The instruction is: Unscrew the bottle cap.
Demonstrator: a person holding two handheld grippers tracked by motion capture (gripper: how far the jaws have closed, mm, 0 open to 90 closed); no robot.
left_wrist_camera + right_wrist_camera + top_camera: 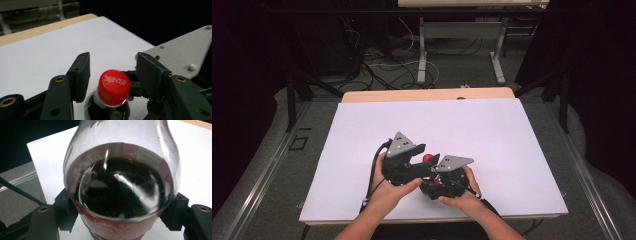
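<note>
1. Right gripper (120,217): its black jaws press the two sides of a cola bottle (120,195) at the red label band, so it grips the body. In the high view the right gripper (447,180) sits at the near middle of the table, in the person's right hand (462,197).
2. Key relation: the bottle's long axis runs up from the right jaws to the red cap (113,86), and the cap sits between the jaws of the left gripper (111,75). A gap shows on each side of the cap, so the left jaws stand open around it, not touching.
3. Judgement: the left gripper is the nearer one to the cap; closing on it would need only a short squeeze.
4. Materials: clear, smooth, rounded plastic shoulder, dark liquid inside, glossy highlights; the cap is ridged plastic with white script.
5. Farther off: white table sheet (492,130), matte and flat, with a wooden edge (427,95) beyond.
</note>
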